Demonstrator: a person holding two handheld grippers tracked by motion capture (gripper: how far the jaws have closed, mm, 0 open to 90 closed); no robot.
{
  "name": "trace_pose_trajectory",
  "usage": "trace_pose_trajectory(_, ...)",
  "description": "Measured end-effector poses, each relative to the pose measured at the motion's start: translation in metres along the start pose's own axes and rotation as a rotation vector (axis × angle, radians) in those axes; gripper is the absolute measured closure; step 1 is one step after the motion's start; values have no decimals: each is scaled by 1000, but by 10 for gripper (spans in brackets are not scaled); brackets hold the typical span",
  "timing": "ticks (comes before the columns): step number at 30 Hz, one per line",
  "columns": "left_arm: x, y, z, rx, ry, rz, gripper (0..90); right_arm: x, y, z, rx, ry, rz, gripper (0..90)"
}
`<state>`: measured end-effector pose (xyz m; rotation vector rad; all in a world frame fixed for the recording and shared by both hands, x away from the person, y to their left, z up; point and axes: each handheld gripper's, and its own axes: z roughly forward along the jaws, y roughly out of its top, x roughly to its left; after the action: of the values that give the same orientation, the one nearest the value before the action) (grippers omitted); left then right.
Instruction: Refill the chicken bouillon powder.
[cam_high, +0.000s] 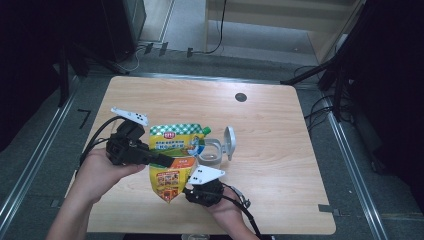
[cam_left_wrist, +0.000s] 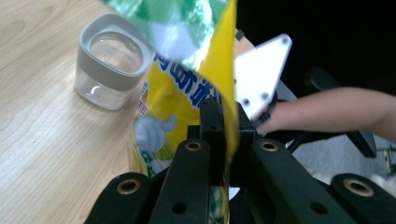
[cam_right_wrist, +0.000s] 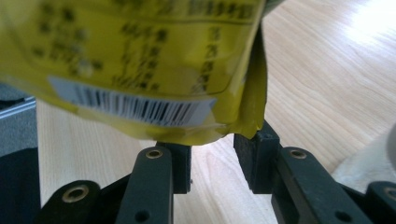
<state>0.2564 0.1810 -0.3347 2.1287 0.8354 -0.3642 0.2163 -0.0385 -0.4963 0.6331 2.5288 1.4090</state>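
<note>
The right gripper (cam_high: 199, 186), nearest, sits just below the pouch's (cam_high: 175, 160) bottom corner, jaws parted and not gripping. The pouch hangs over the table (cam_high: 280, 150), long axis near-to-far, spout toward the open jar (cam_high: 212, 152). The left gripper (cam_high: 162, 160) clamps its left edge. Yellow-green, glossy, printed.

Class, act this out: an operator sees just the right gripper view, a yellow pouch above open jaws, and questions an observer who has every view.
Operator: Who holds the pouch?
Observer: The left gripper, clamped on its edge.
Operator: Anything beside it?
Observer: A clear jar with a grey rim, its lid flipped open.
Operator: Where's the spout?
Observer: Its green cap is at the top corner of the pouch, on the jar's side.
</note>
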Motion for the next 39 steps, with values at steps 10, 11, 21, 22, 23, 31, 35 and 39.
trace_pose_trajectory(10, 2, 6, 16, 3, 52, -19, 862, 9, -3, 1, 21, 29, -4, 710)
trace_pose_trajectory(11, 2, 6, 18, 6, 58, -18, 862, 11, -3, 0, 13, 33, -7, 710)
trace_pose_trajectory(21, 4, 10, 32, -13, 99, -31, 839, 25, 0, 2, 20, 56, -31, 709)
trace_pose_trajectory(22, 5, 10, 35, -2, 118, -30, 834, 26, 0, 2, 17, 56, -34, 697)
trace_pose_trajectory(23, 5, 10, 38, 4, 122, -39, 822, 28, 2, 1, 0, 58, -28, 674)
trace_pose_trajectory(31, 5, 11, 46, -26, 151, -43, 777, 29, 9, 1, 9, 110, 20, 674)
trace_pose_trajectory(35, 4, 12, 50, -22, 180, -44, 738, 26, 14, 0, -6, 151, 59, 676)
trace_pose_trajectory(39, 3, 13, 53, -21, 207, -29, 716, 26, 18, -1, -7, 177, 79, 677)
